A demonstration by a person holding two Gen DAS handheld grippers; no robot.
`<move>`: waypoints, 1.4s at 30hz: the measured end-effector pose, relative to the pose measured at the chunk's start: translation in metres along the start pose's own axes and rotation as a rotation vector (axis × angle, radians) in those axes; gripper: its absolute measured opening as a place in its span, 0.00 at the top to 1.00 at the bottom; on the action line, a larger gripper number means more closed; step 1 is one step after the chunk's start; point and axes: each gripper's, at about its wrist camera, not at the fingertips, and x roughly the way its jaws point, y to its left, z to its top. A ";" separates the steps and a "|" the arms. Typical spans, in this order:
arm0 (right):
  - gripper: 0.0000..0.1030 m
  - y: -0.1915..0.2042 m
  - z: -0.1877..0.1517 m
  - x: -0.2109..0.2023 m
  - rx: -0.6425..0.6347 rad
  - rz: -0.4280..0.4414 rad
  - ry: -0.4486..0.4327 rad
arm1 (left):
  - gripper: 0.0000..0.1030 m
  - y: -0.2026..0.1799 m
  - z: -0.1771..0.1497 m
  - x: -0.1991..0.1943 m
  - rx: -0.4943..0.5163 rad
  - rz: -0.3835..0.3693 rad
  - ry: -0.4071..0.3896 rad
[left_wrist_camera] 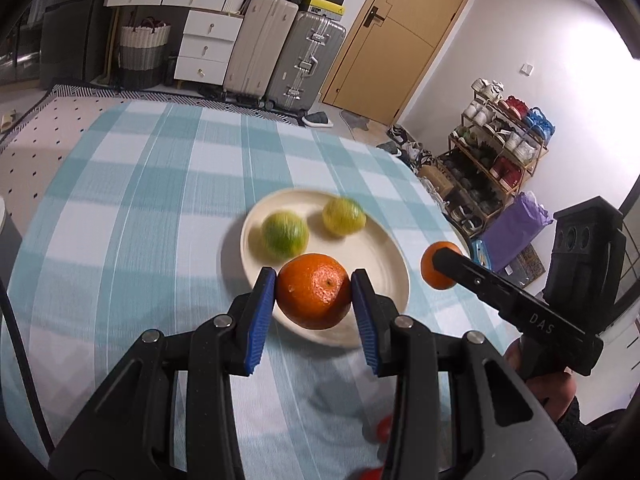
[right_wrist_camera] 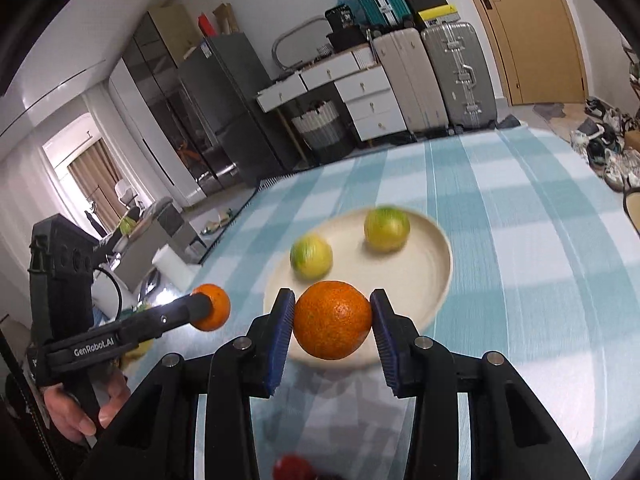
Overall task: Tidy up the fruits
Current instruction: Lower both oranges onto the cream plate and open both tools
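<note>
My left gripper is shut on an orange and holds it above the near rim of a cream plate. My right gripper is shut on a second orange, also above the plate's near rim. Two green-yellow citrus fruits lie on the plate, one on the left and one further back; they also show in the right wrist view. Each gripper with its orange shows in the other's view: the right gripper's orange, the left gripper's orange.
The table carries a blue and white checked cloth. Something small and red lies low on the cloth near me. Suitcases, drawers, a door and a shoe rack stand beyond the table.
</note>
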 end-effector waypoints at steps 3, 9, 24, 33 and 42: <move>0.62 0.001 0.022 0.006 -0.022 0.001 -0.016 | 0.66 -0.001 0.020 0.008 -0.002 -0.013 0.000; 0.62 -0.002 0.057 0.026 -0.023 0.010 -0.027 | 0.66 -0.006 0.045 0.038 -0.005 -0.034 0.014; 0.61 -0.029 0.093 0.092 0.110 0.067 0.040 | 0.66 -0.008 0.053 0.111 -0.045 -0.056 0.102; 0.61 -0.033 0.094 0.124 0.141 0.084 0.112 | 0.66 -0.004 0.053 0.123 -0.053 -0.060 0.117; 0.47 -0.034 0.091 0.136 0.147 0.066 0.142 | 0.66 -0.003 0.054 0.130 -0.066 -0.064 0.124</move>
